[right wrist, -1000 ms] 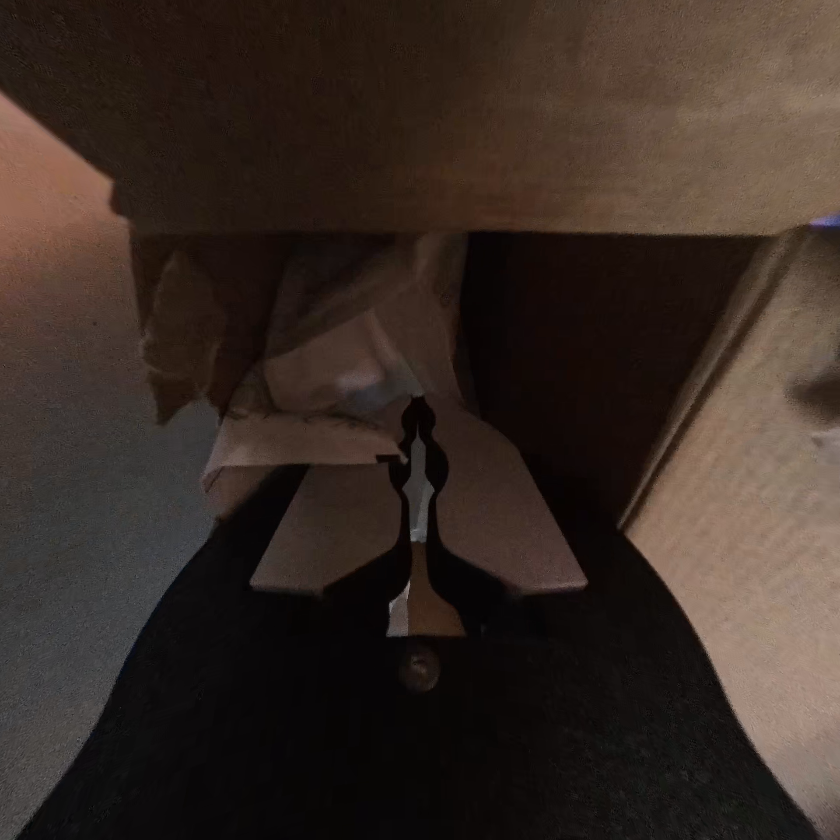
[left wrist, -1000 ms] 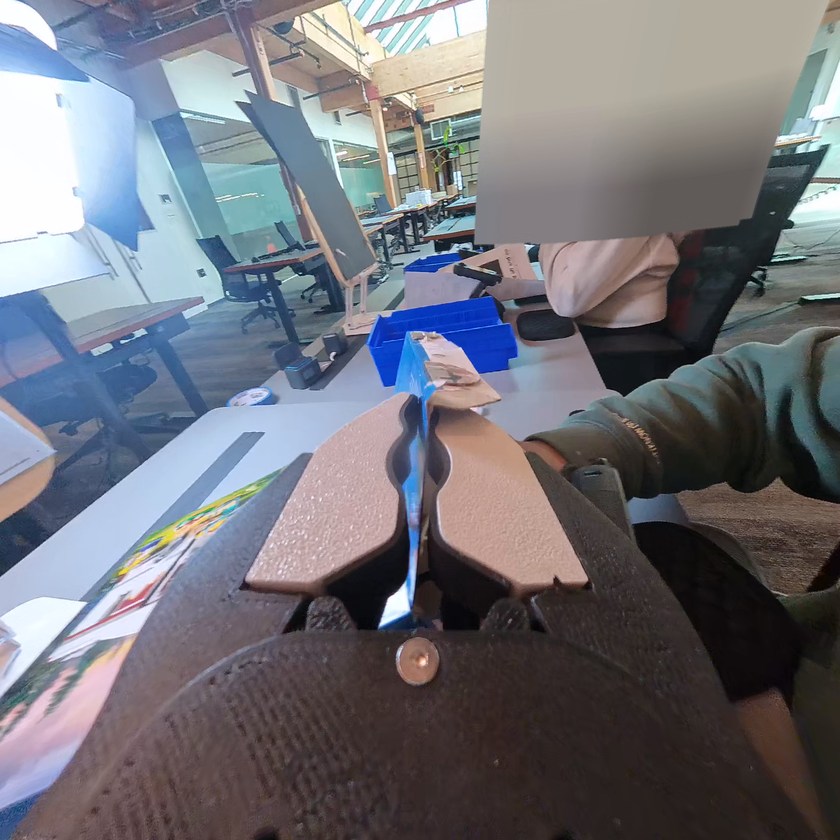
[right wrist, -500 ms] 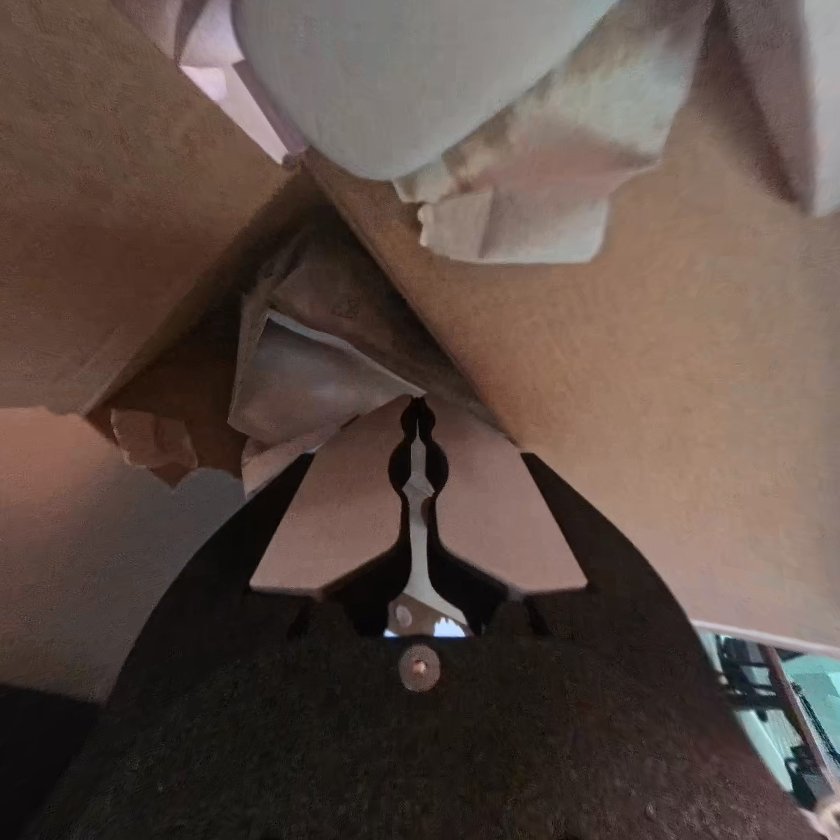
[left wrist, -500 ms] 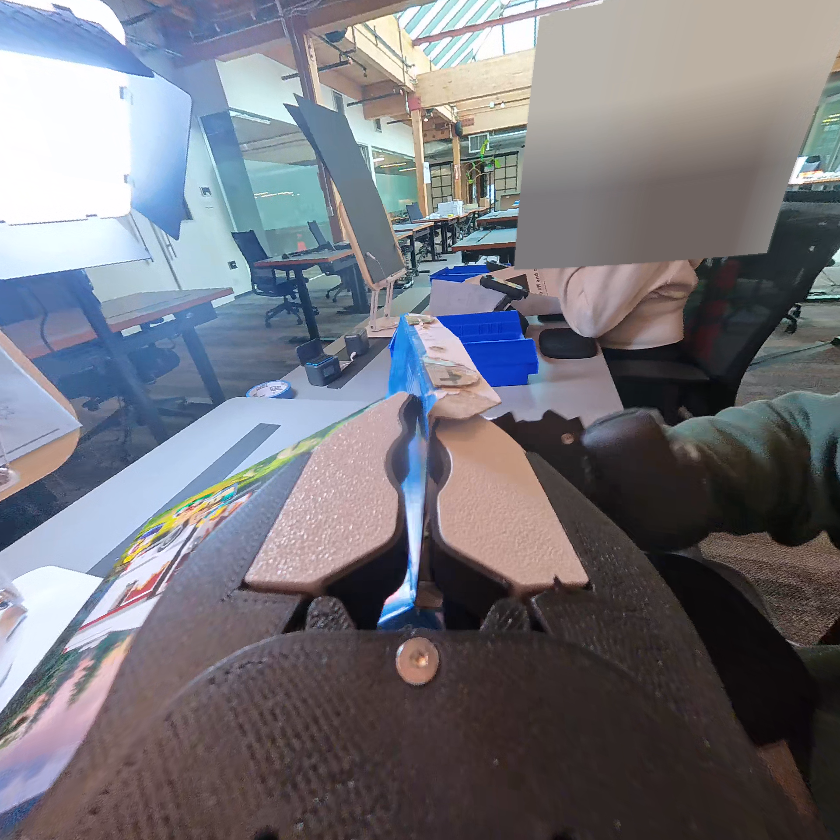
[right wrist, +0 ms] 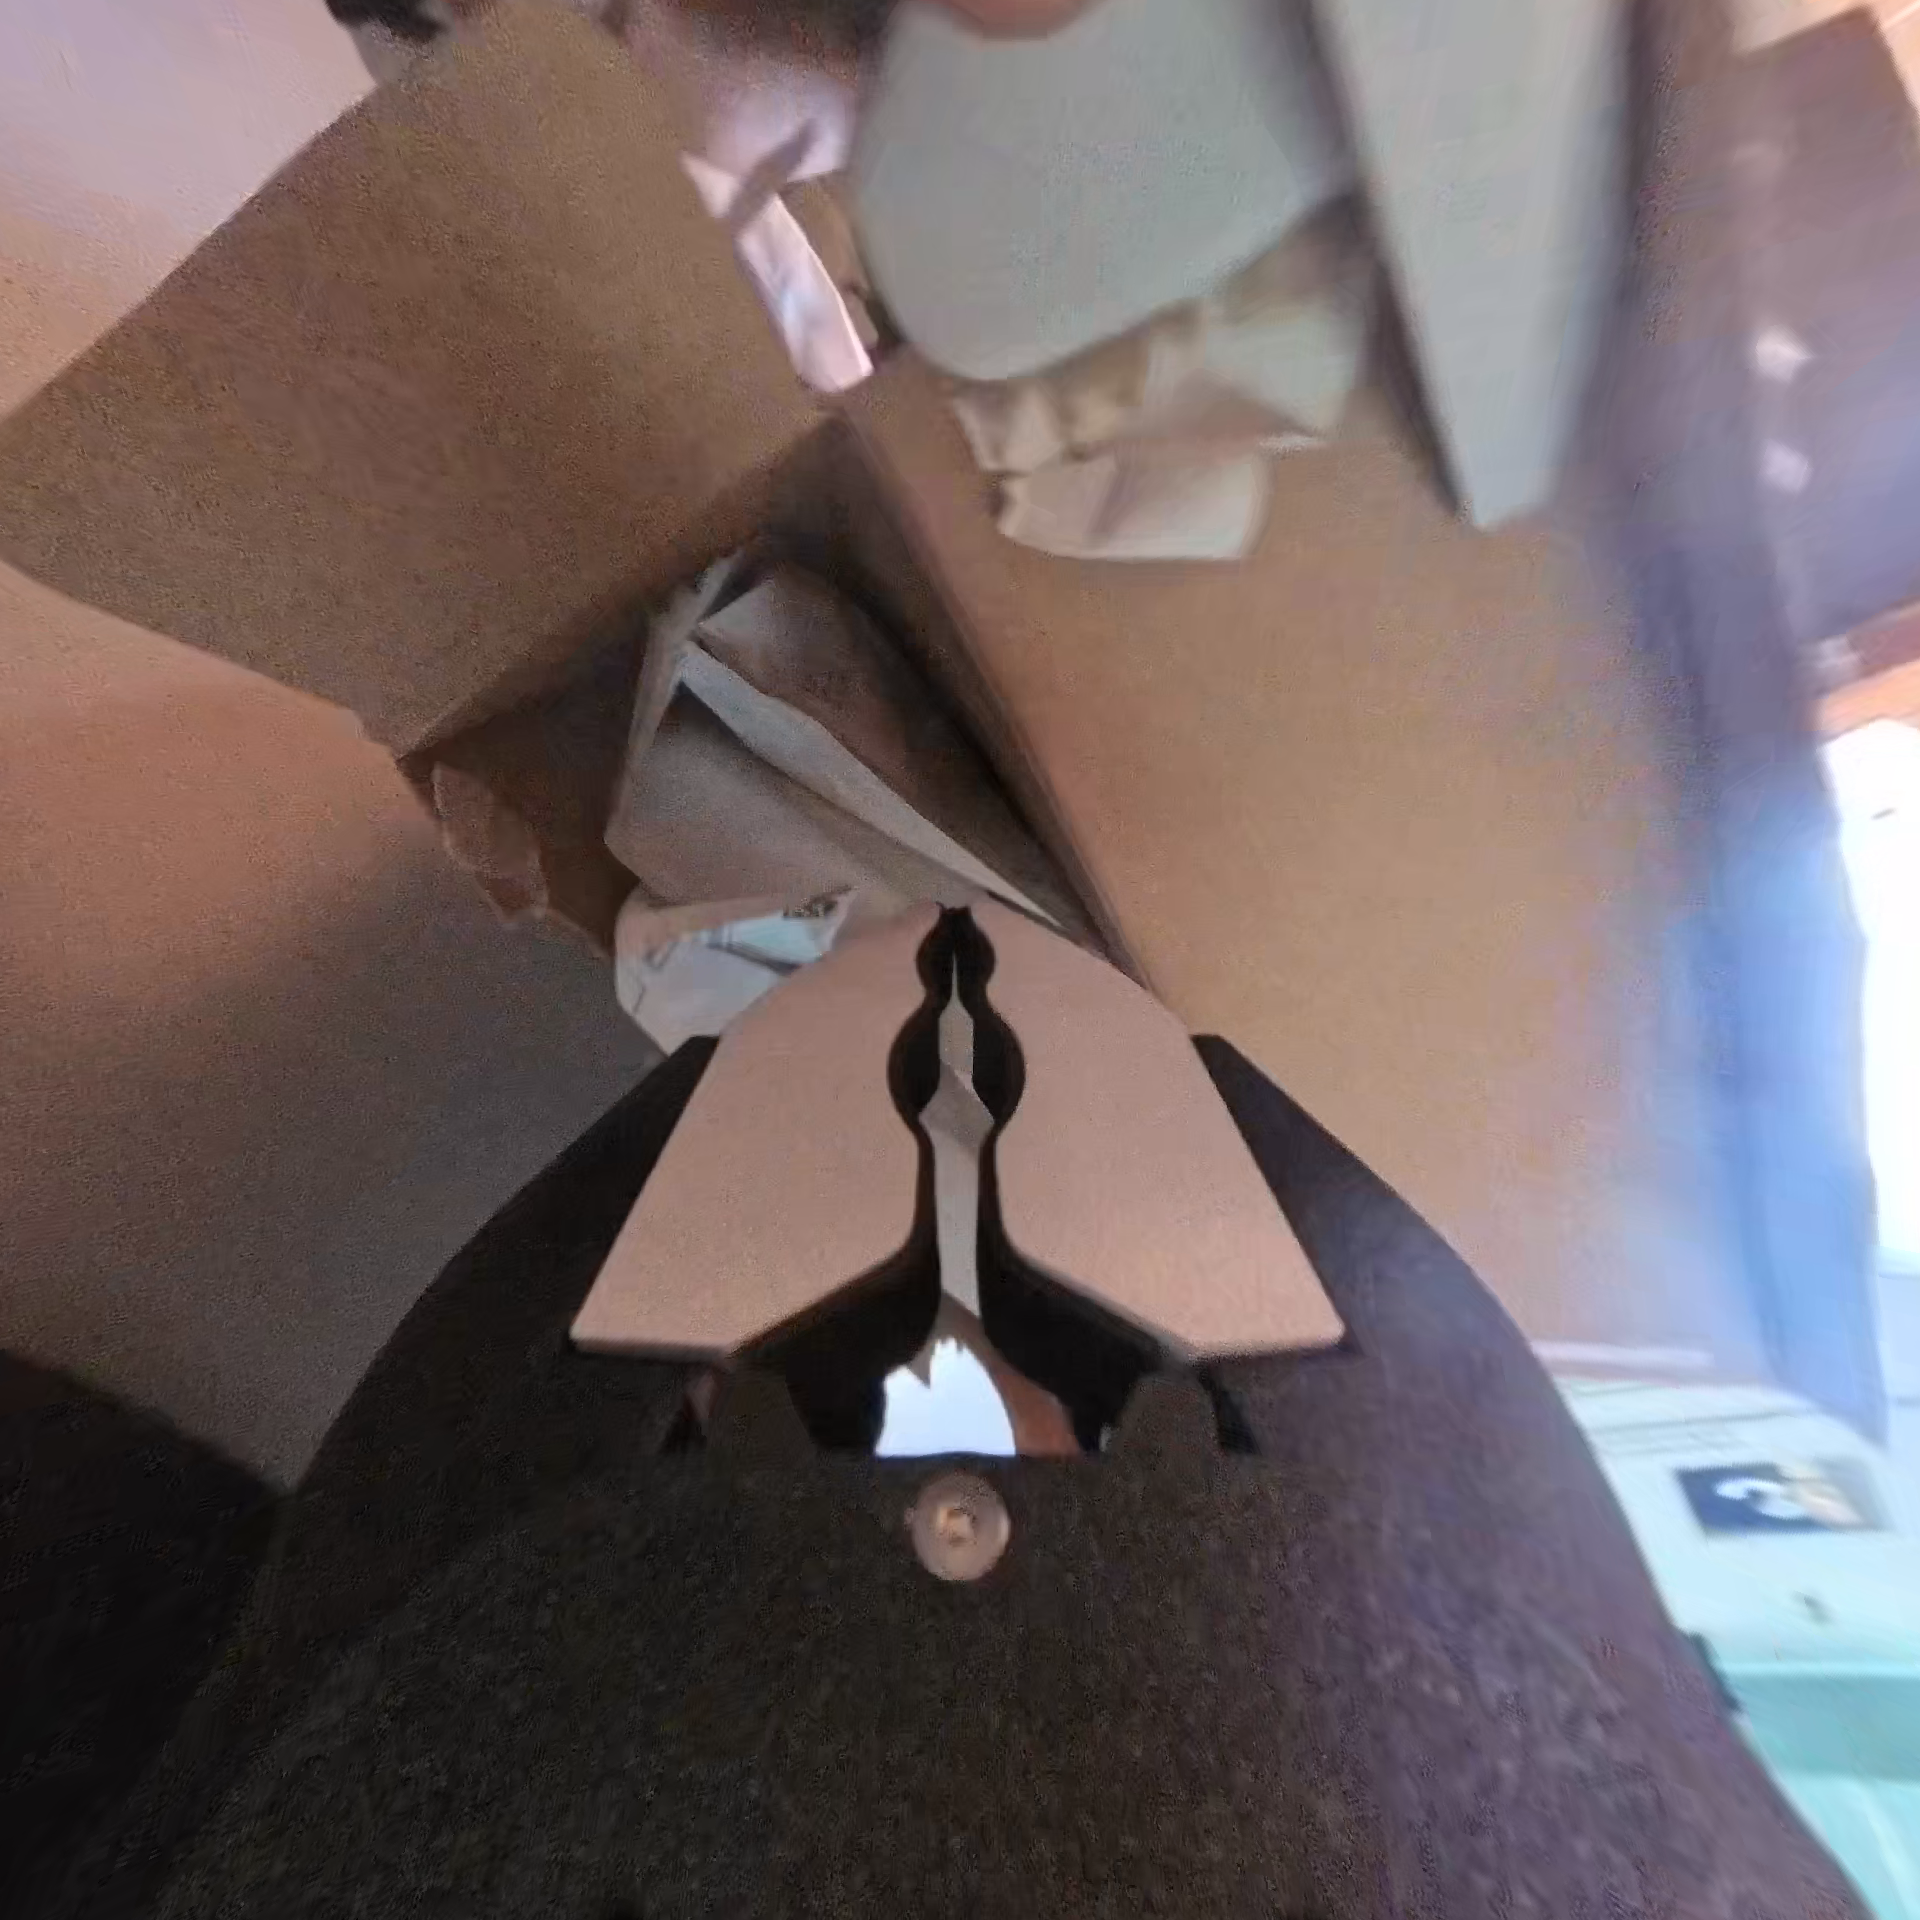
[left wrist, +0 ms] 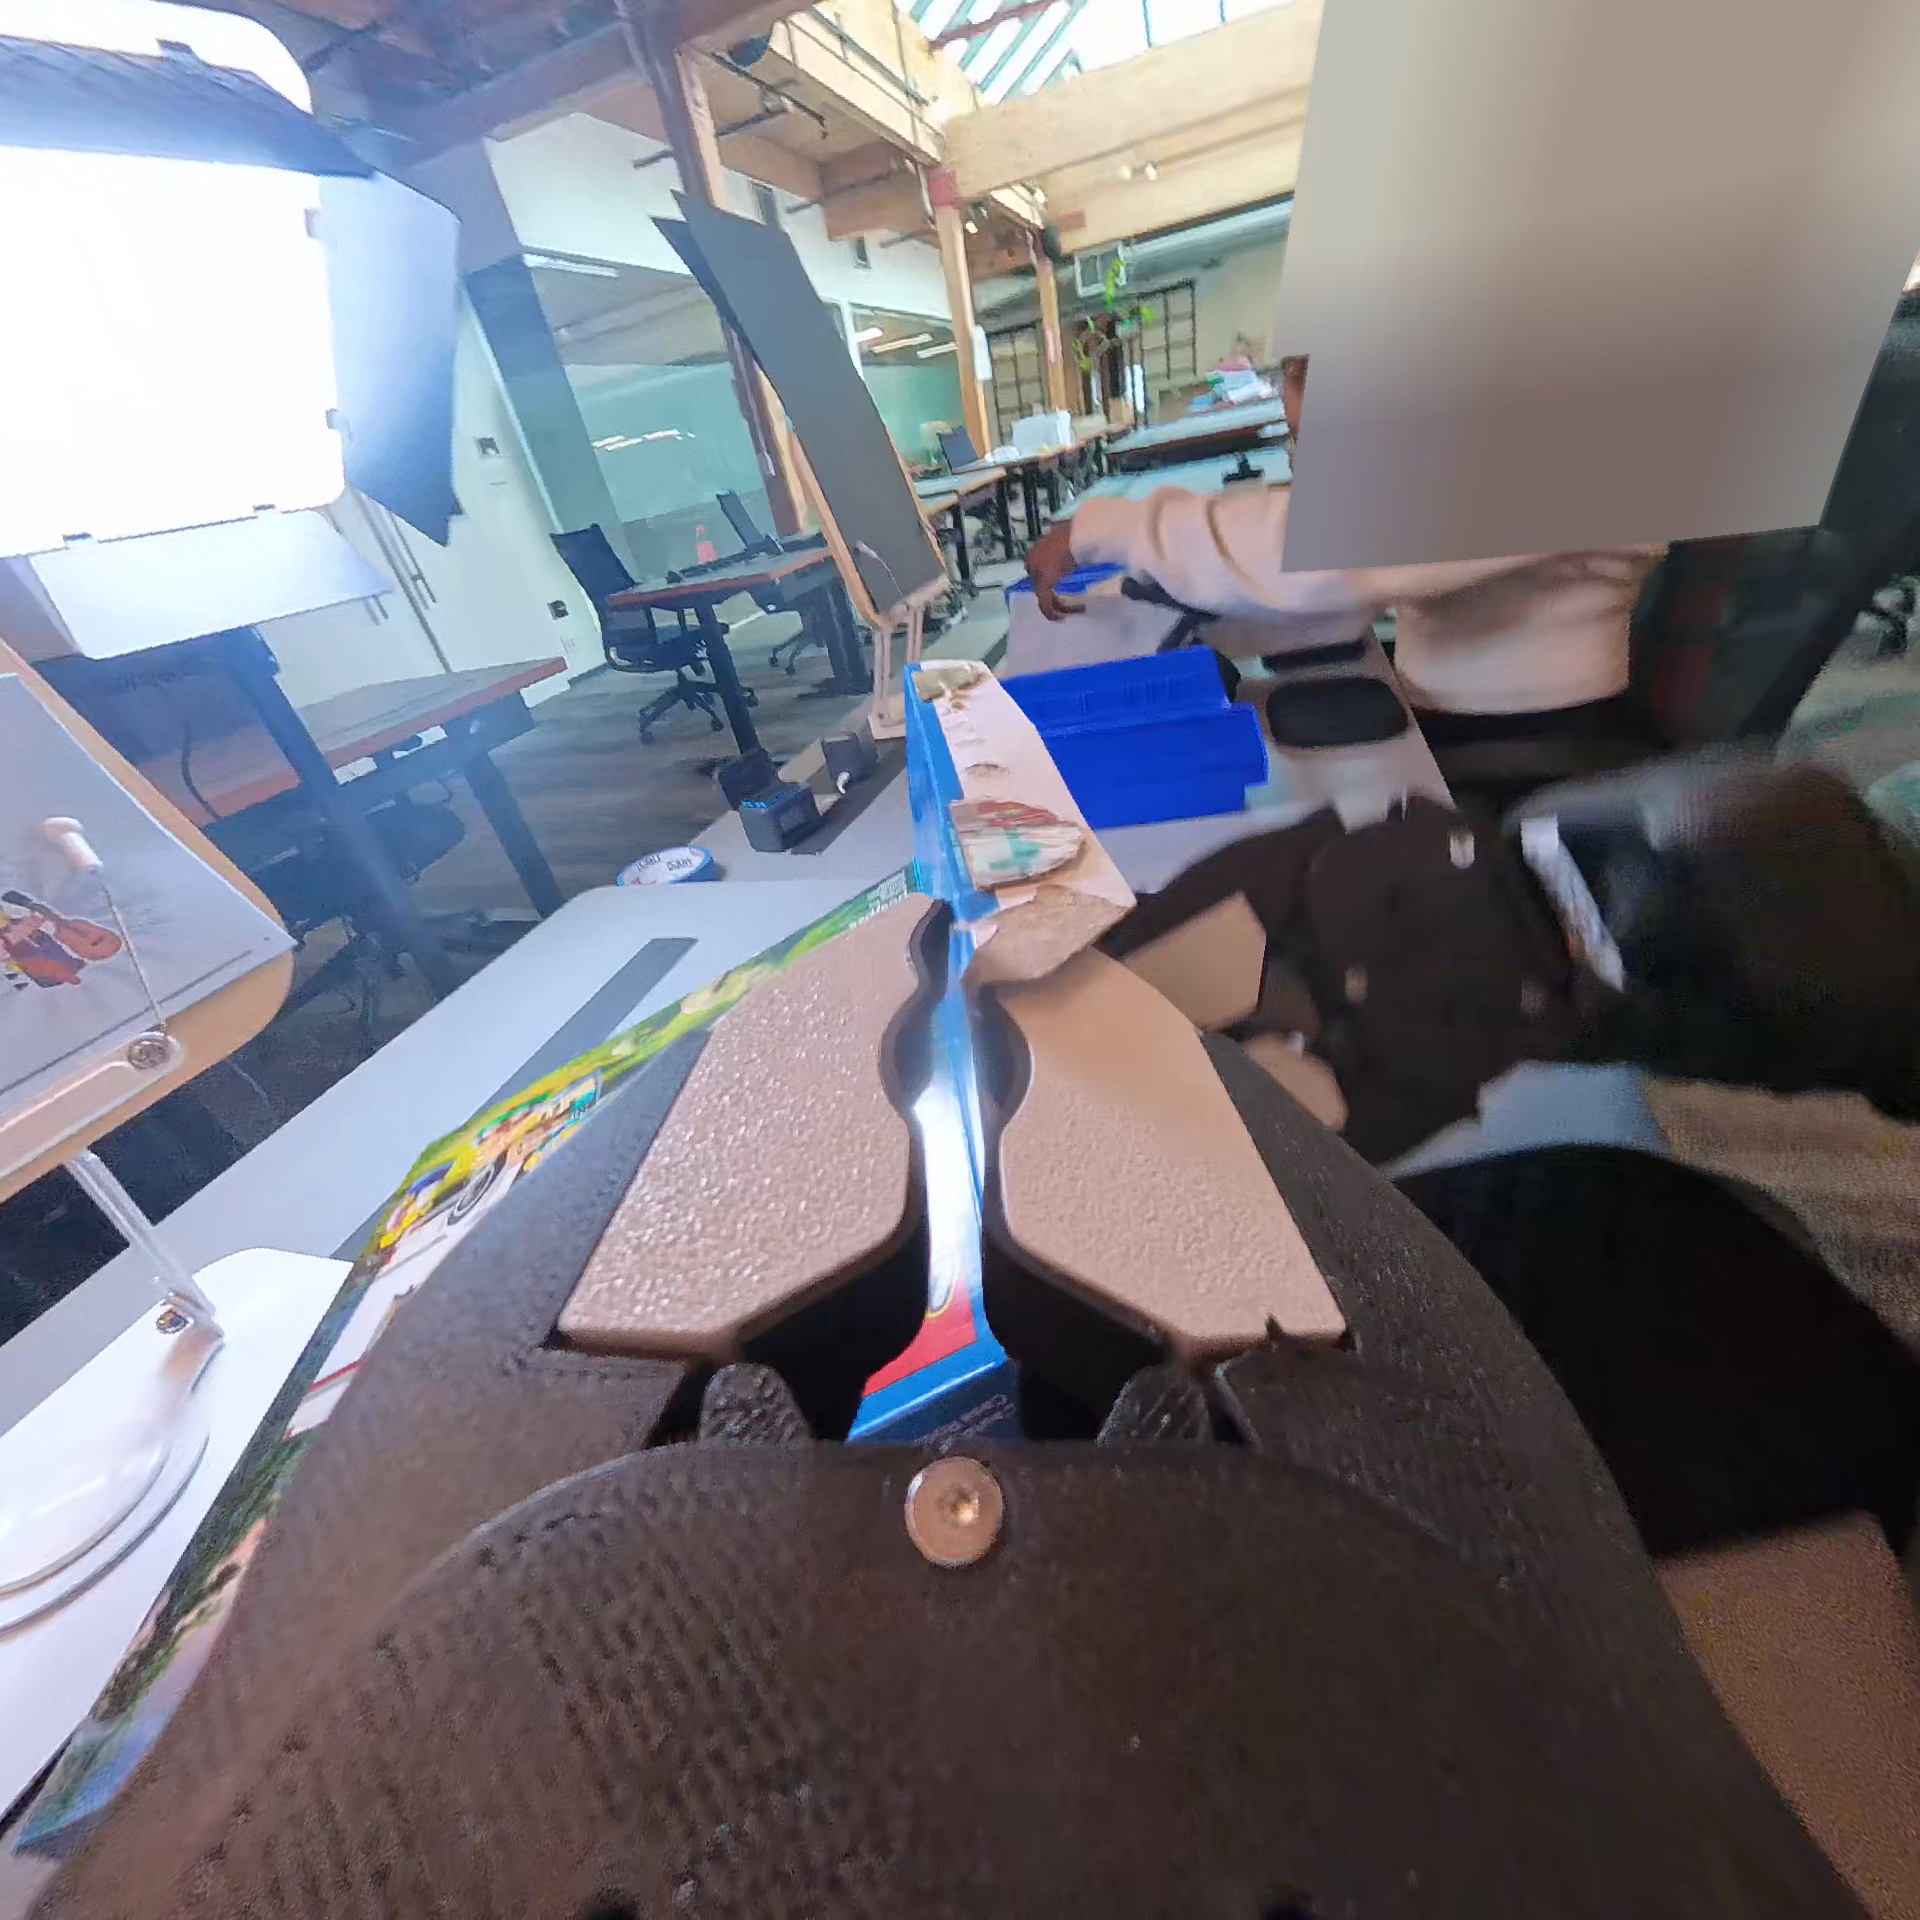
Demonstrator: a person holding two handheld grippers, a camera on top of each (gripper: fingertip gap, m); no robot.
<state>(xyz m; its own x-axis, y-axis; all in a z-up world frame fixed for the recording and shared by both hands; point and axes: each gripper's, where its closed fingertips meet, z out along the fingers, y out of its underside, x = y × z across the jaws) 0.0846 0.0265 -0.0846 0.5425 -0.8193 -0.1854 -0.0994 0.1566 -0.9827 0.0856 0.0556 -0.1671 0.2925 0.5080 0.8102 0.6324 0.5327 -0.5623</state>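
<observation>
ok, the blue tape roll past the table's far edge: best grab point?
The tape roll appears to lie flat, ring up. Probably come from above, one finger in the hole, one outside, pinching the wall. The left gripper is already shut on a blue box flap.

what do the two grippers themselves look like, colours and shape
Both match: each gripper, left and right, has two tan, pebble-textured fingers with wavy scalloped inner edges, set in a rough black body with one silver screw centred below.
</observation>
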